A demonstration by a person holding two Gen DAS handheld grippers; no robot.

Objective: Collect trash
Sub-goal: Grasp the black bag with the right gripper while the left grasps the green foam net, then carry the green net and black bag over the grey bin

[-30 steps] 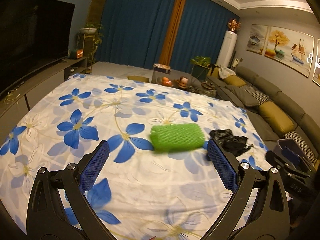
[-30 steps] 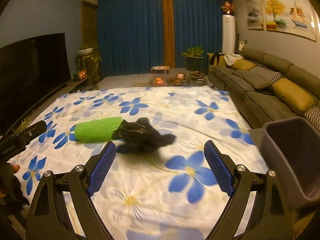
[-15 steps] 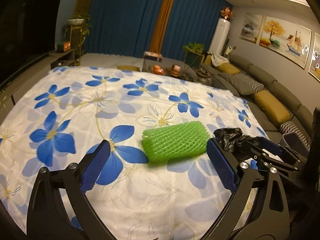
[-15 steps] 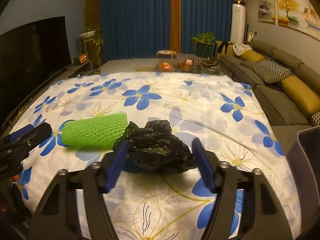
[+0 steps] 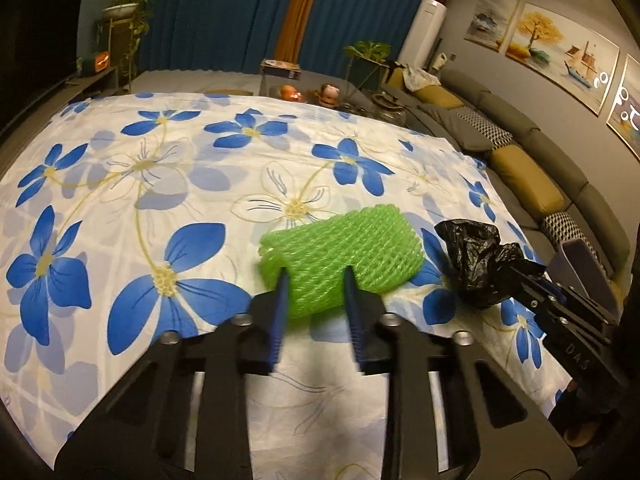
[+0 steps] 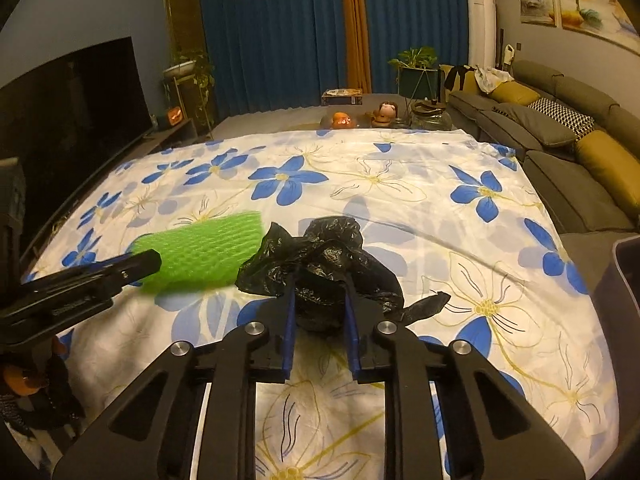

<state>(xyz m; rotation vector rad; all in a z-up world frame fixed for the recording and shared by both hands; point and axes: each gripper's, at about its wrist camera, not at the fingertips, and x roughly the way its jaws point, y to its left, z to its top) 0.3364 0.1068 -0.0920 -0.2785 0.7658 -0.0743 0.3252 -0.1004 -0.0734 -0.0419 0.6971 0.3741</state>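
Blue-padded black tongs work in both views: the left gripper, at lower centre of its frame, has just been closing and now pinches the near end of the green foam net sleeve, whose springy mesh bulges between the pads. The right gripper has likewise just been closing and clamps the crumpled black plastic bag, glossy and wrinkled, just right of the sleeve. Faint letters, perhaps "DAS", show on the other tool's body at the right edge of the left view; I cannot read them surely. Both pieces of trash lie on a white bedsheet printed with blue and outlined flowers. A grey bin stands at the right edge. Beyond are a grey sofa with mustard cushions, dark blue curtains, a television at left, and framed paintings.
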